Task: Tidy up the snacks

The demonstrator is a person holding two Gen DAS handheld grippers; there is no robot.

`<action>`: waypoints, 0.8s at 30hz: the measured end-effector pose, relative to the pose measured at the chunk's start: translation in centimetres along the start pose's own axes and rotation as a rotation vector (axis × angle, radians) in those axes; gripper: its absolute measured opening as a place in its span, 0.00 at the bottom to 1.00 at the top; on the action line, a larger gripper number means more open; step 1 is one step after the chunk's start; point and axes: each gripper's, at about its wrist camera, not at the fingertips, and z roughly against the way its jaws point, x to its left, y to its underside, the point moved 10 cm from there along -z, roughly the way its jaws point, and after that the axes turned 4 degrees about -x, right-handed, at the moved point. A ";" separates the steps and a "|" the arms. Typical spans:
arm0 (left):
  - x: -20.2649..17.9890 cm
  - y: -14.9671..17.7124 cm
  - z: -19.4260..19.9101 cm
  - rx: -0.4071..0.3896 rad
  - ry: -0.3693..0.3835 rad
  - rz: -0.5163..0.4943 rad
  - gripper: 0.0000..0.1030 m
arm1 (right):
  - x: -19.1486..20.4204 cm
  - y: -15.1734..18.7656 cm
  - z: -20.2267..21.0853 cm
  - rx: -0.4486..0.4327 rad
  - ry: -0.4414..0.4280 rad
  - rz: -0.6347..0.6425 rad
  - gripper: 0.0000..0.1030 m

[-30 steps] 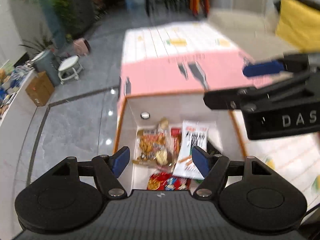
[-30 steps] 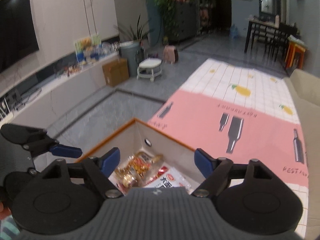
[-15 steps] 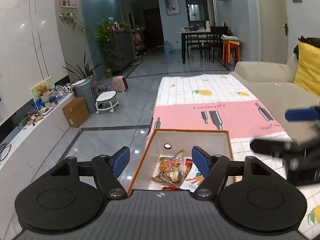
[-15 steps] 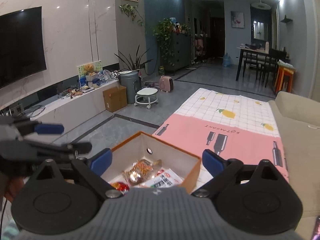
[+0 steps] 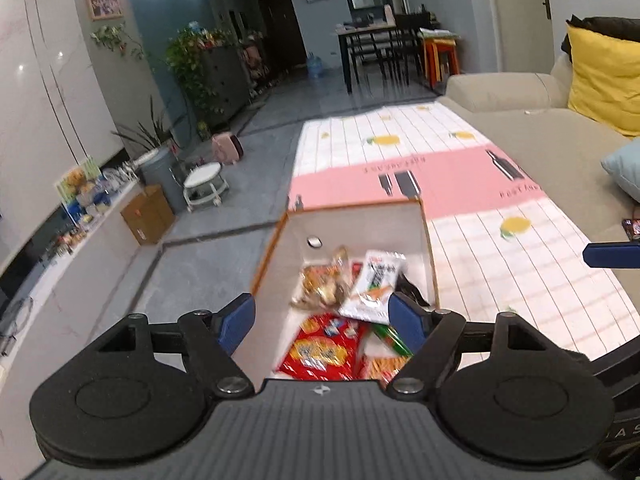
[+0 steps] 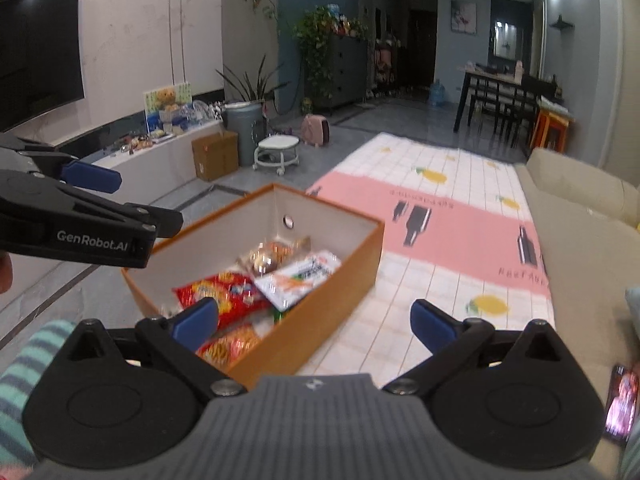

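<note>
Snacks in orange box, left gripper and right gripper angled down, jaws just widened, empty

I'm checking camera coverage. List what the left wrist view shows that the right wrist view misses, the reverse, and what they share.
Only the left wrist view: the yellow cushion on the beige sofa and the black packet in the box's right corner.

Only the right wrist view: the black wall television, the box's orange outer wall, and the striped teal sleeve.

Both: the orange-rimmed cardboard box, the red snack bag, the white packet, the pink-and-white mat, and both open grippers, left gripper and right gripper.
</note>
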 end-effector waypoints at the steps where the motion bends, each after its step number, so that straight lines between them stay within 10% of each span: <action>1: -0.1 0.5 -0.2 0.013 0.007 0.007 0.86 | 0.1 0.6 0.0 0.009 -0.004 0.001 0.96; 24: -1.5 7.1 -3.7 0.233 0.060 0.073 0.86 | -0.6 4.5 -4.1 0.155 0.046 0.008 0.96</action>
